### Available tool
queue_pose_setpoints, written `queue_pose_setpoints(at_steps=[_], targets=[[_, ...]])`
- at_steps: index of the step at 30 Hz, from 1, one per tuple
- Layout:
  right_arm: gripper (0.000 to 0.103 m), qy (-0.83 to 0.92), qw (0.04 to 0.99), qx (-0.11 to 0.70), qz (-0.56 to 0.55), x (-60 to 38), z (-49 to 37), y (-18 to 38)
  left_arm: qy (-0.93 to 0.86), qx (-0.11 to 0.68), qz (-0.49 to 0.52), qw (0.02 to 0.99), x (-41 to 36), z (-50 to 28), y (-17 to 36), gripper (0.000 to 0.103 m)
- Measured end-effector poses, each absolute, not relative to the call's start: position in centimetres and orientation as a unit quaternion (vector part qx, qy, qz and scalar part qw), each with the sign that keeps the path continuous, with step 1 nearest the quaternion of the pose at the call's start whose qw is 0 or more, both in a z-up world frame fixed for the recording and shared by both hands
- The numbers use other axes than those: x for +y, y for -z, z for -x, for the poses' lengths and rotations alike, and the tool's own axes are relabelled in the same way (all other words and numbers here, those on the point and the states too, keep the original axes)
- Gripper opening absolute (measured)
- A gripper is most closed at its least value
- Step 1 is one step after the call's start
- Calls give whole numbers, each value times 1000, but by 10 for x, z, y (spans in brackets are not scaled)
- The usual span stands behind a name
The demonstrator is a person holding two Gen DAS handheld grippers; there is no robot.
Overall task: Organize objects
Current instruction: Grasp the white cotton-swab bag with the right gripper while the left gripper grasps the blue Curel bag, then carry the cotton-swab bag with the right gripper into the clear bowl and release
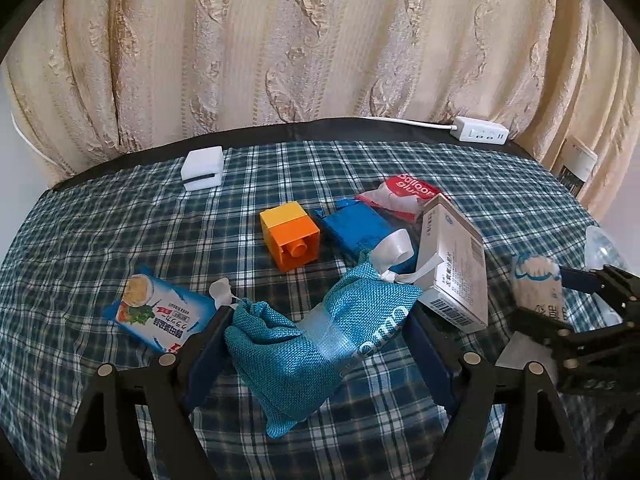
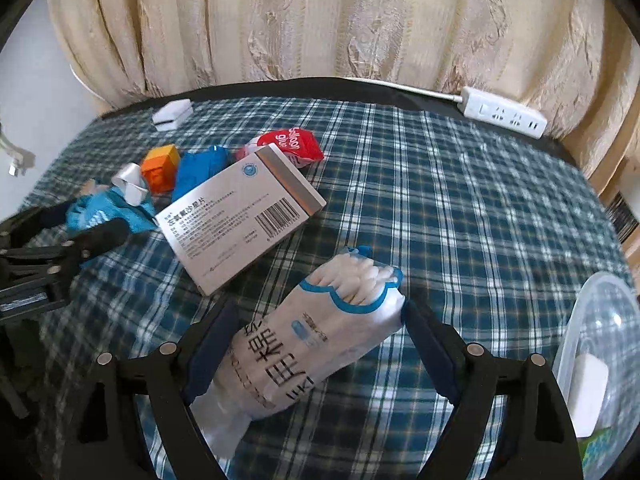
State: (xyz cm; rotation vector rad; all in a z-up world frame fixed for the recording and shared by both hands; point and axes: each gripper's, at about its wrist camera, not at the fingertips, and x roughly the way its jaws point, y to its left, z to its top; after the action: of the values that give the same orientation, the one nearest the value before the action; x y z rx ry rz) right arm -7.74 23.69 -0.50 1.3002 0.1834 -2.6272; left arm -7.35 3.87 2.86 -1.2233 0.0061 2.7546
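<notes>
A teal mesh drawstring bag [image 1: 320, 336] with a white ribbon hangs between the pads of my left gripper [image 1: 316, 316], which is shut on it just above the plaid cloth. My right gripper [image 2: 316, 320] is shut on a white pack of cotton swabs [image 2: 312, 344], held slantwise between its pads. The same pack [image 1: 536, 284] and right gripper [image 1: 548, 300] show at the right edge of the left wrist view. A grey medicine box [image 2: 240, 220] lies between the two grippers. The left gripper [image 2: 80, 224] sits at the left edge of the right wrist view.
Behind the bag lie an orange and yellow block [image 1: 290, 236], a blue packet [image 1: 356, 228] and a red glue pack [image 1: 404, 196]. A food sachet [image 1: 160, 312] lies front left, a white box [image 1: 202, 168] and power strip [image 1: 480, 132] at the back. A clear lidded container [image 2: 600, 360] stands at the right.
</notes>
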Motion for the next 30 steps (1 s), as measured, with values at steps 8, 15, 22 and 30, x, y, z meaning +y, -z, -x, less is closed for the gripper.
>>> queue_pose_setpoints(at_steps=[8, 15, 22, 30], targets=[[77, 903, 78, 41, -420, 240, 71, 6, -913, -3, 401, 69, 39, 70, -32, 86], [75, 908, 93, 1, -408, 251, 59, 4, -913, -8, 399, 80, 42, 68, -34, 86], [74, 907, 103, -42, -406, 263, 49, -1, -914, -11, 394, 96, 47, 63, -40, 86], [75, 910, 105, -76, -393, 278, 33, -13, -916, -5, 383, 117, 58, 55, -46, 86]])
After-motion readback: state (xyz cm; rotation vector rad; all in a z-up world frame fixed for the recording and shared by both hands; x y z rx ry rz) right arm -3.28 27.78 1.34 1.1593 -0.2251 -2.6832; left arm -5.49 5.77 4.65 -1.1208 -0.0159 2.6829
